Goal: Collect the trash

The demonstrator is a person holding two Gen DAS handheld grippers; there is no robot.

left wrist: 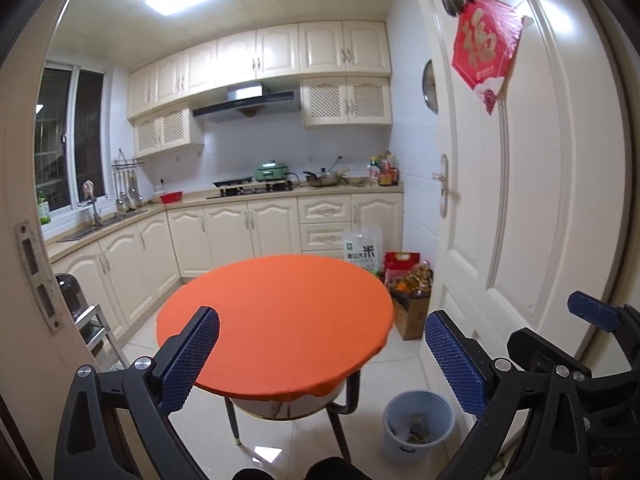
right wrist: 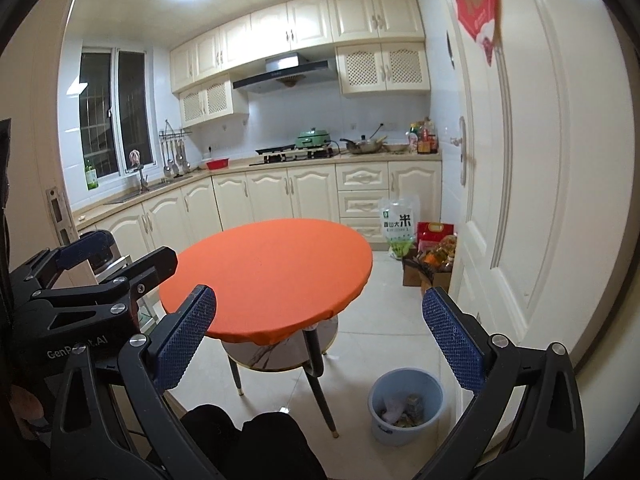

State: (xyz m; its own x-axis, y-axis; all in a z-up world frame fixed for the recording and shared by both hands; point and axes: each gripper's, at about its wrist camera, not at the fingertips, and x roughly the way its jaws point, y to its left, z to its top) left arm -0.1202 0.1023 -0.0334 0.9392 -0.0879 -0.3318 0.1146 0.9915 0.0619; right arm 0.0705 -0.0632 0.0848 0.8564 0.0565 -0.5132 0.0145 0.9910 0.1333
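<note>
Left tool [left wrist: 320,364]: blue pads wide apart, nothing between them, held above the near edge of the surface [left wrist: 280,312]. Right tool [right wrist: 320,344]: pads apart too, nothing held, level with the left one.

Round surface under an orange cover; top bare, no trash seen on it.

Bin [right wrist: 406,406] on the floor just right of the surface's near legs, upright, no lid. Inside: crumpled paper, wrappers, 1 small carton, roughly a third full by my guess.

Cardboard box [right wrist: 424,272] by the door, holding oil bottles; not trash.

Judgement: collecting looks finished or not begun. Scan the floor and the lower shelf before reaching; keep pads apart until over an item.
</note>
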